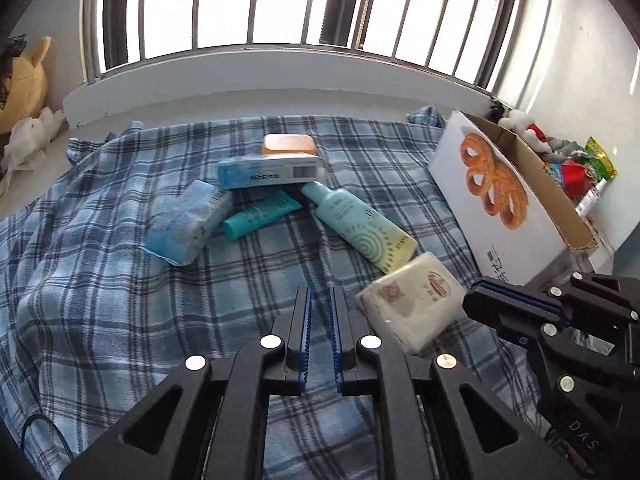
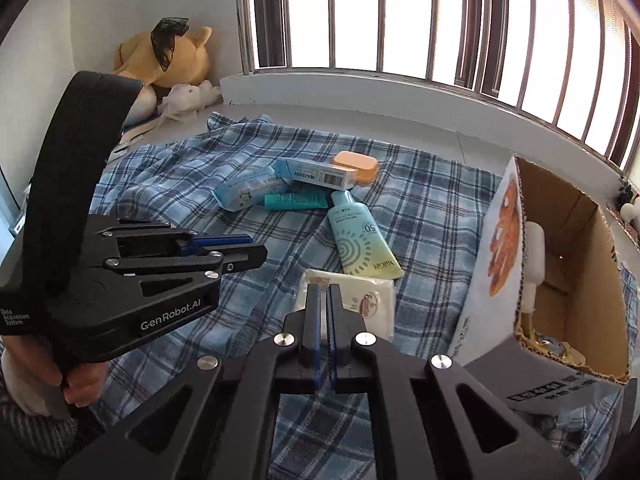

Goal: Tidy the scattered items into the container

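A blue-and-white plaid cloth, soft and rumpled, covers the surface below a barred window. At the far left corner lie a tan plush toy and a small white plush; past the carton's far side sit bright red and green packets.

The scattered items form a loose pile mid-cloth: an orange rounded soap case at the back, a long light-blue carton marked RAISON lying across it, a crinkly blue tissue pack to the left, a small teal tube, and a larger pale green-to-yellow tube with a spiral print. Nearer, apart from the pile, lies a white plastic-wrapped tissue pack with a red oval label.

The container, a cardboard box with a pastry picture on its white outer wall, stands open on the right edge of the cloth; a white object leans inside against its near wall.

The left tongs stand slightly parted over bare cloth, with nothing between the blue ribbed pads. The right tongs are pressed together at the near edge of the white pack; whether they pinch its wrapper cannot be told. A hand grips the left handle.
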Motion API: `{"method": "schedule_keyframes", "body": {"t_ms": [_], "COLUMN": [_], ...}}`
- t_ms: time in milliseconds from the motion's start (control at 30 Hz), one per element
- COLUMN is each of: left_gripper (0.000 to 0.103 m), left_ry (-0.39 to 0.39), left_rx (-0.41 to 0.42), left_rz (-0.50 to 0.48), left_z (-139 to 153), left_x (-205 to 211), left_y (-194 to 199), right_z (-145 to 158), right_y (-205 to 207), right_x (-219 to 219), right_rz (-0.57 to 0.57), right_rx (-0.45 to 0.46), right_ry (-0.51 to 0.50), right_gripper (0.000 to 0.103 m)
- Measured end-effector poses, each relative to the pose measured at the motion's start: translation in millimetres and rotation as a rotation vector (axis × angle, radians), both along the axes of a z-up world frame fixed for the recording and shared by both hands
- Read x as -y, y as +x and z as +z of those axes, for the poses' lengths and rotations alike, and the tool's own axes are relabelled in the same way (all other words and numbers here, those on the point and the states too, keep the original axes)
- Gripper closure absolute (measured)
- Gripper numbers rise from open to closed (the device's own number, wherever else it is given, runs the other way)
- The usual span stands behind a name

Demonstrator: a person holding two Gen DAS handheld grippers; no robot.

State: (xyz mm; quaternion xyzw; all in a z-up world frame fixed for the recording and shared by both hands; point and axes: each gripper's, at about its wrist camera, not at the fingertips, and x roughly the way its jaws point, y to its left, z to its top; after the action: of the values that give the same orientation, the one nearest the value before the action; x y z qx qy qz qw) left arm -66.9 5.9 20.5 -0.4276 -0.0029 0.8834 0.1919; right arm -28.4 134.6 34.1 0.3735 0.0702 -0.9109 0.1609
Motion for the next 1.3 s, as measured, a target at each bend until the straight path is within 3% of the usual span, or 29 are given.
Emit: {"method": "schedule_keyframes", "body": {"t_ms": [67,100,133,200,267,300,467,600,733,867,933,967,1300], "left_gripper": [0.054,0.031,0.026,0.025,0.025,0.025,0.025,0.025,0.025,0.025,0.025,0.025,0.025], "left_ry": [-0.002,-0.005,-0.012,-0.036,-0.033,-0.029,-0.076,-0.036,-0.046,-0.057,-0.063,-0.070,-0.079], "left_rx": [-0.008,-0.025,-0.044,-0.070,-0.077,-0.078,-0.106,-0.077,-0.065,-0.047,-0.042,-0.046,-0.033], "left_rz": [-0.024,-0.032,-0.038,-0.047,-0.047,-0.044,0.023,0.056,0.067,0.091,0.106,0.119,0.126], "left_z": [-2.0,-2.2,-1.4,1.1,3.9,5.0,6.6,7.6,6.7,3.1,1.2,0.8,1.4], "left_x": [-10.5,-15.5,-20.1,-27.8,-30.3,-30.2,-21.8,-4.1,1.0,3.4,6.1,7.5,8.3], "left_y": [5.3,8.2,11.3,14.9,15.7,15.6,11.5,3.5,0.5,-2.7,-4.3,-4.7,-15.3], "right_z": [-7.0,-11.1,-15.8,-24.7,-29.1,-29.9,-29.5,-31.2,-39.9,-47.0,-46.0,-46.6,-34.0], "right_y": [4.3,5.4,5.8,5.1,5.7,6.9,10.1,4.0,-12.5,-20.2,-20.1,-20.1,5.9], "right_x": [-6.7,-9.2,-10.9,-12.5,-12.8,-12.0,2.7,14.1,12.6,-2.9,-11.0,-13.5,-9.8], "right_rz": [0.007,0.017,0.029,0.031,0.025,0.022,-0.029,-0.109,-0.152,-0.168,-0.173,-0.171,-0.097], "right_rx": [0.017,0.030,0.045,0.064,0.047,0.026,-0.081,-0.121,-0.032,0.051,0.062,0.073,0.062], "right_ry": [0.004,0.001,0.003,0.029,0.026,0.024,0.086,0.110,0.120,0.038,-0.011,-0.030,-0.029], "right_gripper": [0.099,0.097,0.092,0.076,0.026,0.020,0.017,0.016,0.014,0.014,0.021,0.033,0.033]}}
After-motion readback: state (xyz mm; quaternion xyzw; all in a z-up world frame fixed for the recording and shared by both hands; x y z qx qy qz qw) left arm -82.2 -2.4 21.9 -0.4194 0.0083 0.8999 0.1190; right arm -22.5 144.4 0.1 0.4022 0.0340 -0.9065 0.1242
